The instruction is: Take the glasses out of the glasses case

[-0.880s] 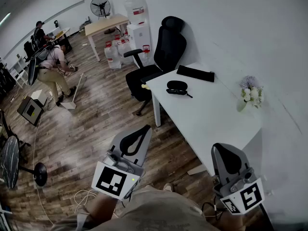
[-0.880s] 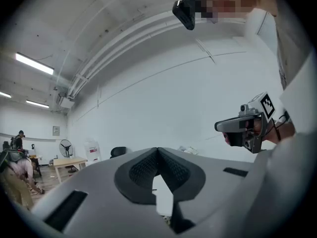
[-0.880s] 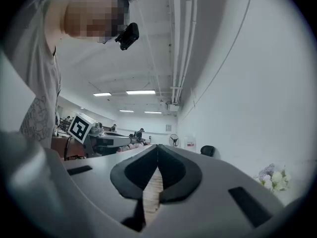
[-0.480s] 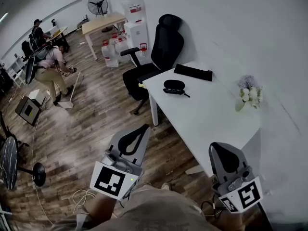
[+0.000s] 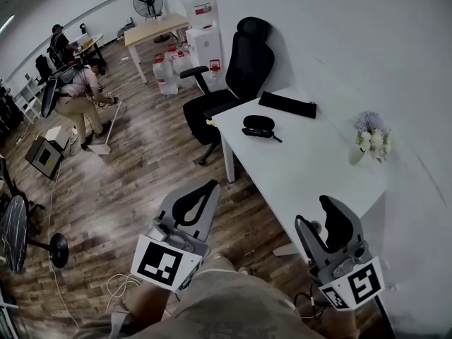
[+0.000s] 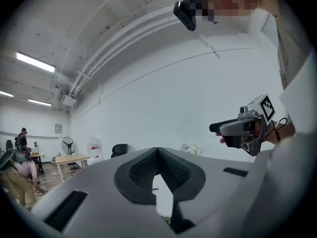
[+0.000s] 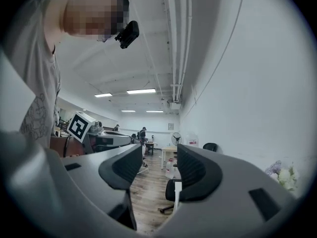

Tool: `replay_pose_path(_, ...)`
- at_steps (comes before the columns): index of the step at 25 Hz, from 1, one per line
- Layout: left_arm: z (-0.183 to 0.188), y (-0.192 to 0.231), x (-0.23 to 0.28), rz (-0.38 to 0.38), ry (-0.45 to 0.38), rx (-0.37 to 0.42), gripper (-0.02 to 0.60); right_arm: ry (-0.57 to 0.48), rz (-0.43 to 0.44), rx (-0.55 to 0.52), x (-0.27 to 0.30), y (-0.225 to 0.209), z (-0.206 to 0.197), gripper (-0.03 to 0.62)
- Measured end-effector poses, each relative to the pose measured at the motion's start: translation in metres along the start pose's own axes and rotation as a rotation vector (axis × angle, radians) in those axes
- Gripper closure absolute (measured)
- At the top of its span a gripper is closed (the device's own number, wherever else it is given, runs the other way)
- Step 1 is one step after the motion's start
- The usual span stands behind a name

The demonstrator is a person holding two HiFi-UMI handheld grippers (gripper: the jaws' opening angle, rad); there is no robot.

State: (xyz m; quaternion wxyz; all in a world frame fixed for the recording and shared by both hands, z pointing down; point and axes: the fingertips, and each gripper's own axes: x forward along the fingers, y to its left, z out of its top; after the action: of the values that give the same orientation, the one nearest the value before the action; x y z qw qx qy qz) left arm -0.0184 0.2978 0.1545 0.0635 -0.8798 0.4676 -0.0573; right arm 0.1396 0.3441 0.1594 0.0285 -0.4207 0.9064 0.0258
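Glasses case (image 5: 258, 126) sits on the far end of the white table (image 5: 311, 175), apparently closed and untouched. Your left gripper (image 5: 210, 189) is pinched together on nothing. Your right gripper (image 5: 315, 214) gapes wide, empty. Both hang off the table's near end, so nothing is done yet.

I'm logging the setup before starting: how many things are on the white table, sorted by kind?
Black oval glasses case: 1
Flat black rectangular pouch: 1
Bunch of pale flowers: 1
Total: 3 on the white table; a thin dark piece against the case is too small to tell apart.
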Motion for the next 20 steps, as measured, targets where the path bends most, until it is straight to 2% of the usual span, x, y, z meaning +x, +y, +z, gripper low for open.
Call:
replay_pose_path(2, -0.002, 0.004, 0.000, 0.004, -0.003, 0.021, 0.566, 0.006, 0.007, 0.004, 0.003, 0.001, -0.003, 0.375)
replay_pose_path(7, -0.008, 0.013, 0.004, 0.024, -0.013, 0.005, 0.566, 0.018, 0.006, -0.003, 0.011, -0.007, -0.009, 0.373)
replay_pose_path(14, -0.016, 0.019, 0.023, 0.005, -0.019, 0.006, 0.566, 0.026, -0.033, -0.004, 0.023, -0.028, -0.017, 0.373)
replay_pose_path(20, -0.023, 0.042, 0.042, -0.003, -0.022, -0.010, 0.566, 0.059, -0.045, -0.031, 0.050, -0.039, -0.024, 0.373)
